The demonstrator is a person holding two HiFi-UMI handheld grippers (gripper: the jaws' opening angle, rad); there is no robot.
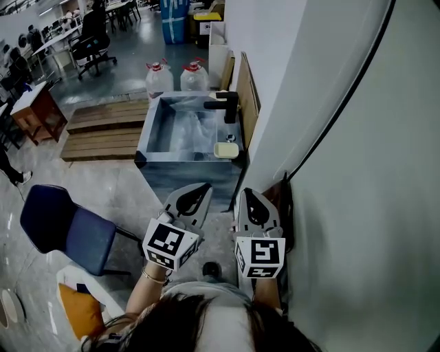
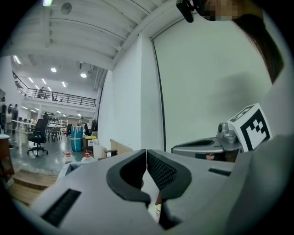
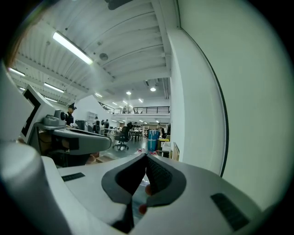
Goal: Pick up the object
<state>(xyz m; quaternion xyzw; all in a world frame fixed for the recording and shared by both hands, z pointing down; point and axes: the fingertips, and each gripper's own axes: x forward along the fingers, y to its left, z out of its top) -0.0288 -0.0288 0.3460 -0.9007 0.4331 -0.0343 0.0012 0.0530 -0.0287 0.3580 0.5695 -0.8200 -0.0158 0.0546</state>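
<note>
Pale yellow object (image 1: 226,150) lies with its long axis left-right on sink rim (image 1: 172,157).

**Sink corner of an open workshop, head view**

A metal sink (image 1: 182,175) stands against the white wall (image 1: 364,220), with a black tap (image 1: 225,105) at its far right rim. Behind it stand two clear, red-capped containers: the left water jug (image 1: 159,79) and the right water jug (image 1: 194,75). Wooden boards (image 1: 248,93) lean on the wall beside the sink. Low wooden pallets (image 1: 103,134) lie to its left. A blue chair (image 1: 65,230) stands nearer, on the grey floor (image 1: 117,185). A black cable (image 1: 344,117) curves down the wall. Well beyond are a black office chair (image 1: 93,38) and a blue bin (image 1: 174,17).
</note>
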